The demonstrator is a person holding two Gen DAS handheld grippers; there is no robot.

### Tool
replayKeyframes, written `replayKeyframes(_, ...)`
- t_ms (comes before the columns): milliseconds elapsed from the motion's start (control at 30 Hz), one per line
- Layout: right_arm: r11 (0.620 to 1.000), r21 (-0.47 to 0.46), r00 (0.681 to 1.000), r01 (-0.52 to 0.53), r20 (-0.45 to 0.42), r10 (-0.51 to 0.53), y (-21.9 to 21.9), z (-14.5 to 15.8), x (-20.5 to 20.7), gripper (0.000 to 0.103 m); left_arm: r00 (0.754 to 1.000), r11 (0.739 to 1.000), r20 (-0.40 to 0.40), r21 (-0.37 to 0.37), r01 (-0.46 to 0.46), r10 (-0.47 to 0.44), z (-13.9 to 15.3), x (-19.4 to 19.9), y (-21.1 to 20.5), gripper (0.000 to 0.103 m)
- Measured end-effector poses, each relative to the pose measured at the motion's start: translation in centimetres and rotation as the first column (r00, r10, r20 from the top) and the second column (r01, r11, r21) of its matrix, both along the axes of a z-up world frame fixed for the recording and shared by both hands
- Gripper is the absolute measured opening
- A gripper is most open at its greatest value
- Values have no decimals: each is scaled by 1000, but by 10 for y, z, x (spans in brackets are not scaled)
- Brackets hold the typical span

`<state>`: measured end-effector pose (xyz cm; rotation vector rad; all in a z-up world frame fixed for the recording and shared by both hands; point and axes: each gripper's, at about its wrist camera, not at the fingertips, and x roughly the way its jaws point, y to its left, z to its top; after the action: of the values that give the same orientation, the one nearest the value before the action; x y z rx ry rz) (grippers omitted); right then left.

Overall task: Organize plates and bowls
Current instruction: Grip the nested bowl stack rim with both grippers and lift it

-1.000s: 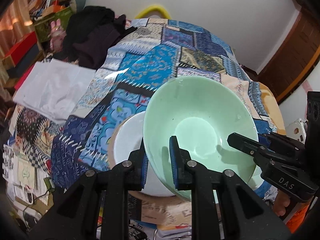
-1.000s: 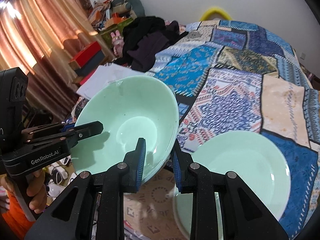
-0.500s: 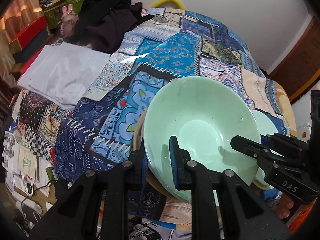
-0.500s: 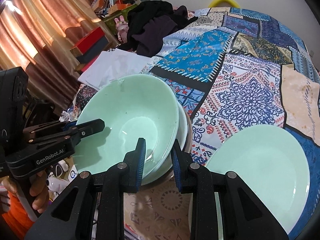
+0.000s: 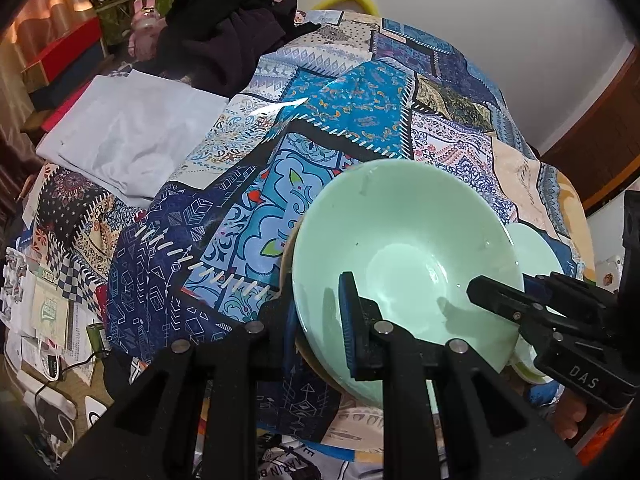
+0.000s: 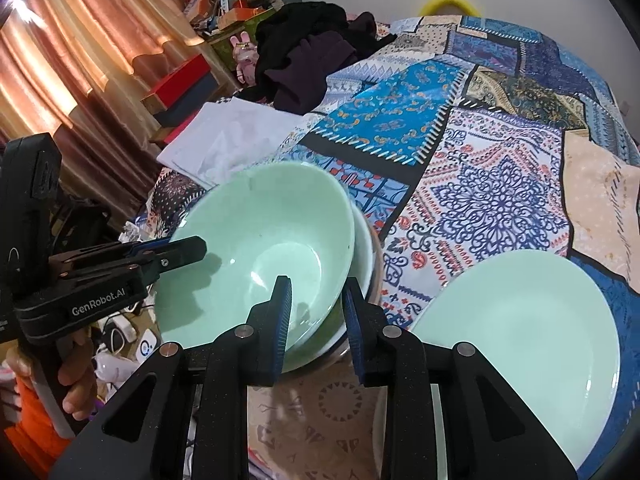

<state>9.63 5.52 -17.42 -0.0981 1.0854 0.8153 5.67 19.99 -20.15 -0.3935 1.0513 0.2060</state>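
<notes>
A mint green bowl sits nested in a white bowl on the patchwork bedspread. My left gripper is shut on the green bowl's near rim. My right gripper straddles the opposite rim of the green bowl with its jaws a little apart, seemingly loosened. Each gripper shows in the other's view: the right gripper at the right, the left gripper at the left. A mint green plate lies to the right of the bowls; its edge also shows in the left wrist view.
A folded white cloth and a heap of dark clothes lie further back on the bed. The patchwork bedspread stretches behind the dishes. Boxes and curtains line the left side. Clutter and cables lie on the floor below the bed edge.
The green bowl has come down into the white bowl, which now shows only as a rim. The right jaws have widened a little.
</notes>
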Motion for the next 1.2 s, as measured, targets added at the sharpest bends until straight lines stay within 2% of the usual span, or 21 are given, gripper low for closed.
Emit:
replayKeyframes(333,1000,6,998,27,55,-27,-9,11,2,27,998,997,69,72,-15,10,26,-5,7,19)
replayKeyframes(433,999,6,998,32,55,-32,-12,11,3,34,998,999,62,34,-19,17,22,-7,11,20)
replayKeyframes(567,999,-14,998,41,50,-40,-12,4,6,35,999,1000,25,-4,-24,24,7,-9,16,20)
replayKeyframes(700,999,-28,999,41,19,-40,-10,-5,9,36,1000,999,-1,-53,-11,11,-5,-11,16,30)
replayKeyframes(900,999,-9,999,36,-38,-36,-7,-15,13,38,999,995,-34,-103,1,-4,-25,-9,14,34)
replayKeyframes(1200,999,-22,995,27,-91,-29,2,-29,16,43,998,988,-51,-153,29,-37,-40,0,7,35)
